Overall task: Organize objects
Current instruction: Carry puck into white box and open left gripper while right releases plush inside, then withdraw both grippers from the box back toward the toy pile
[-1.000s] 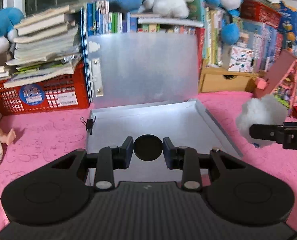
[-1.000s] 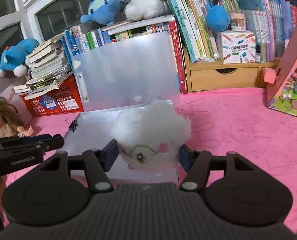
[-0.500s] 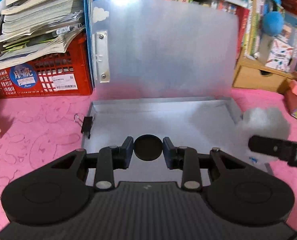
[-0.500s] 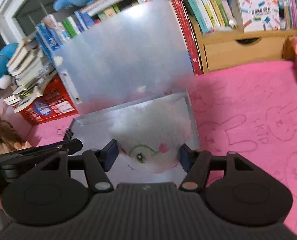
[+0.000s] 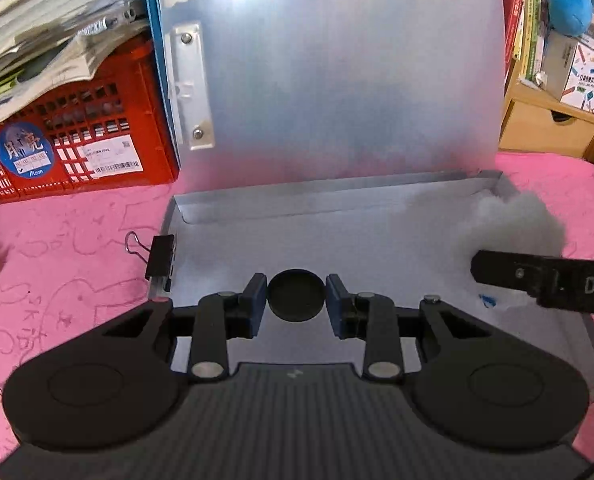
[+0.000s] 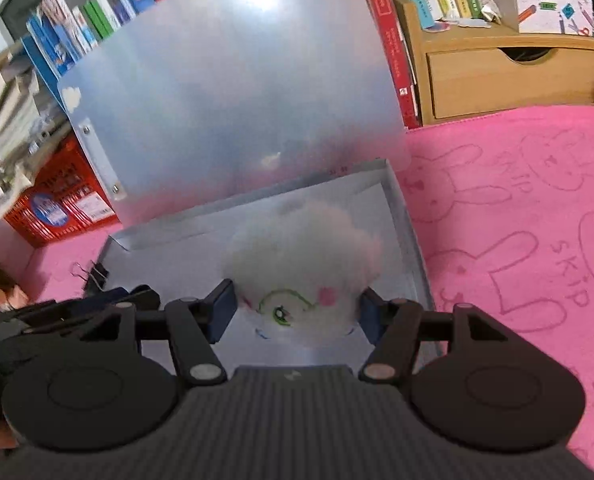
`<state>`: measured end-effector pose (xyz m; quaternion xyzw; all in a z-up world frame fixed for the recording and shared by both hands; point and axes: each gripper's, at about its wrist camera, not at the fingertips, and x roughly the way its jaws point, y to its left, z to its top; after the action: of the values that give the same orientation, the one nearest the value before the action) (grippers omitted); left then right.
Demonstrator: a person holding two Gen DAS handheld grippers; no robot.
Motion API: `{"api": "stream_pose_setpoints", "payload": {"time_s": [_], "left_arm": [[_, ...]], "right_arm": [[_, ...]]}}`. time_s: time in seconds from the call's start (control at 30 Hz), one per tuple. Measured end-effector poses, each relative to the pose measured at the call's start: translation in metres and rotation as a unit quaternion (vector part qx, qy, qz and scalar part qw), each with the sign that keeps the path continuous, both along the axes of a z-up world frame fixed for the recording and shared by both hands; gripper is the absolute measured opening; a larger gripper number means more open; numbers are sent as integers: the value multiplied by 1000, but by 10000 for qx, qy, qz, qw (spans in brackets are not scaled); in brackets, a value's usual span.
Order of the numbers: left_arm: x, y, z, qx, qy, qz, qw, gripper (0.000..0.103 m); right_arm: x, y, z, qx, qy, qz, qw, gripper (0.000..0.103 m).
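The plush toy [image 6: 301,276] sits pinched in my right gripper [image 6: 297,312] over the open box [image 5: 505,184]; my left gripper [image 5: 295,300] pinches 1 black disc [image 5: 295,295]. Release early and the toy could roll out. A binder clip [image 5: 159,256] grips the box's left wall.

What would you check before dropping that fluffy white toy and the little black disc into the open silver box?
1. Box lid standing open: ok.
2. White plush toy clamped in the right gripper: ok.
3. Toy over the box tray, near its right wall: ok.
4. Black disc gripped by the left gripper above the tray floor: ok.
5. Height of toy and disc above the floor: cannot tell.
6. Binder clip on the tray's left wall, away from both drop spots: ok.
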<state>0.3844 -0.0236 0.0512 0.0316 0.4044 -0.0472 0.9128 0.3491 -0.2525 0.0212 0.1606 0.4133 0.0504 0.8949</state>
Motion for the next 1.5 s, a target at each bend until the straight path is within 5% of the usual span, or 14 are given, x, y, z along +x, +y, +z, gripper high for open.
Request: {"api": "stream_pose_setpoints", "payload": {"time_s": [0.53,0.63,0.7,0.9,1.5], "left_arm": [[6,4,-20,-7,74,10,10000,37],[3,3,-18,39,78,26,10000,39],[2,4,-17,35,130,36,9999,52],[-12,7,1,105,-22,55,9999,67],[-127,5,78,-72,-897,-237,9957,72]], "right_arm": [[4,14,-12,-473,-5,180,9987,65],[2,12,-10,-369,-72,126,9992,78],[-1,10,-7,-333,-96,98,9994,82],[-16,6,11,-205,-257,70,9994,87],[-122,5,85,-768,-1044,4,9916,92]]}}
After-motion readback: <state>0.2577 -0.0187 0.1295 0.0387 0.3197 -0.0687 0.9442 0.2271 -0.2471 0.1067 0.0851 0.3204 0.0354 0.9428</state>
